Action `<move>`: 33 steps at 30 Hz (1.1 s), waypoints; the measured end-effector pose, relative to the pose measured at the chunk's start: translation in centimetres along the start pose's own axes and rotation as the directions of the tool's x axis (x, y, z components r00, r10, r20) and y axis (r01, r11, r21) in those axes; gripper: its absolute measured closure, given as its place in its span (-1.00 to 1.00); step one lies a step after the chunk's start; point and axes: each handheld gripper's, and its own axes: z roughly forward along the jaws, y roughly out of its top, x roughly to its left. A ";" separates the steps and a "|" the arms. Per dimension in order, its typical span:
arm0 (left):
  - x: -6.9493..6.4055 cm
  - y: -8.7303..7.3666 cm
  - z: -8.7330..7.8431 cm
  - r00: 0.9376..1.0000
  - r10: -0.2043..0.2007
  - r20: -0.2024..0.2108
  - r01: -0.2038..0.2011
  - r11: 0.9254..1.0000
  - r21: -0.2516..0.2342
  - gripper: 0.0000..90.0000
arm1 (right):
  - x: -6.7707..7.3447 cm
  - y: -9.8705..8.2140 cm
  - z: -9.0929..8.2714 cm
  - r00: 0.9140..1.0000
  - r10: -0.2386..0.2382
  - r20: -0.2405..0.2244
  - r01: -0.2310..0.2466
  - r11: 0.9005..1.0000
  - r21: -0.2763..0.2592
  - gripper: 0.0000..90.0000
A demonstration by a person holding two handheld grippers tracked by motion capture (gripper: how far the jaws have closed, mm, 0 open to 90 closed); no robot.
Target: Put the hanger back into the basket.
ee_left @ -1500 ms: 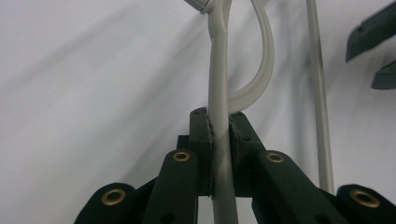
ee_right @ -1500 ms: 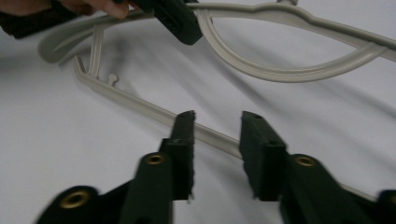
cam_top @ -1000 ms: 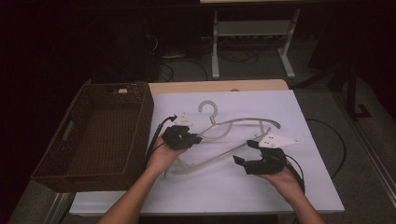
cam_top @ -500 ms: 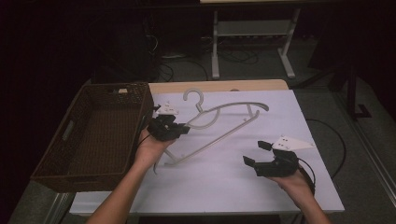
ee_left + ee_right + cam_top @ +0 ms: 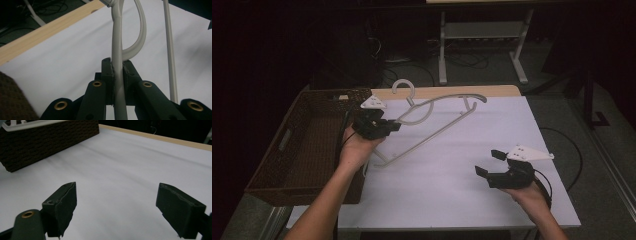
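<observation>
A pale grey plastic clothes hanger point(image 5: 439, 102) hangs tilted above the white table top point(image 5: 512, 120), hook toward the far edge. My left gripper point(image 5: 392, 125) is shut on it near the neck. In the left gripper view the hanger's arm point(image 5: 117, 42) runs straight up between the pressed jaws of the left gripper point(image 5: 117, 66). My right gripper point(image 5: 488, 162) sits low near the front right of the table, open, with nothing between its jaws. The right gripper view looks past the right gripper point(image 5: 117, 197) over bare white surface.
A dark brown wicker basket point(image 5: 287, 137) stands along the table's left side, just left of my left hand. From the right gripper view its wall point(image 5: 50, 140) lies beyond the jaws, with the hanger point(image 5: 30, 126) above it. A wooden strip point(image 5: 447, 91) edges the far side.
My left gripper has lifted the hanger and carried it left and away, toward the basket. The hanger has left the spot beside my right gripper, which has hardly moved.
</observation>
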 end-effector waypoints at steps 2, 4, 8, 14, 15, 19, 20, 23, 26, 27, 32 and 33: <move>0.4 0.2 -0.7 1.000 -0.002 -0.008 0.002 1.000 -0.004 0.83 | 0.0 0.0 0.0 1.000 0.003 -0.003 -0.003 1.000 -0.001 -0.65; 0.9 0.3 -1.3 1.000 -0.002 -0.019 0.002 1.000 -0.005 0.83 | 0.0 0.0 0.0 1.000 0.007 0.000 -0.007 1.000 -0.002 -0.65; 1.8 0.5 -2.5 0.999 -0.011 -0.036 0.010 1.000 -0.012 0.83 | 0.0 0.1 0.0 1.000 -0.005 0.000 0.005 1.000 -0.012 -0.67; 3.4 0.4 -4.4 0.997 -0.025 -0.071 0.024 1.000 -0.020 0.83 | 0.0 0.1 0.1 1.000 -0.004 0.002 0.004 1.000 -0.012 -0.67; 3.6 0.4 -4.7 0.997 -0.026 -0.077 0.025 0.999 -0.021 0.83 | 0.0 0.1 0.1 1.000 -0.005 0.002 0.005 1.000 -0.012 -0.67; 4.8 0.1 -6.2 0.993 -0.044 -0.108 0.041 0.999 -0.029 0.83 | 0.0 0.1 0.1 1.000 -0.001 0.006 0.001 1.000 -0.011 -0.67; 5.1 0.0 -6.5 0.992 -0.049 -0.116 0.045 0.998 -0.032 0.83 | 0.0 0.1 0.1 1.000 -0.001 0.005 0.001 1.000 -0.007 -0.67; 6.0 -0.5 -7.6 0.989 -0.060 -0.133 0.056 0.998 -0.034 0.83 | 0.0 0.0 0.1 1.000 0.001 0.007 -0.001 1.000 -0.009 -0.67; 7.1 -1.1 -8.7 0.985 -0.073 -0.156 0.068 0.997 -0.038 0.83 | 0.0 0.1 0.2 1.000 0.003 0.008 -0.003 1.000 -0.010 -0.67; 7.5 -1.3 -9.1 0.984 -0.080 -0.160 0.074 0.996 -0.040 0.83 | 0.0 0.1 0.2 1.000 0.003 0.009 -0.003 1.000 -0.010 -0.67; 9.4 -2.4 -11.0 0.974 -0.109 -0.199 0.101 0.994 -0.050 0.83 | -0.1 0.1 0.2 1.000 0.002 0.013 -0.002 1.000 -0.011 -0.68; 9.8 -2.6 -11.4 0.971 -0.112 -0.209 0.104 0.993 -0.049 0.83 | -0.1 0.0 0.2 1.000 0.003 0.013 -0.003 1.000 -0.010 -0.68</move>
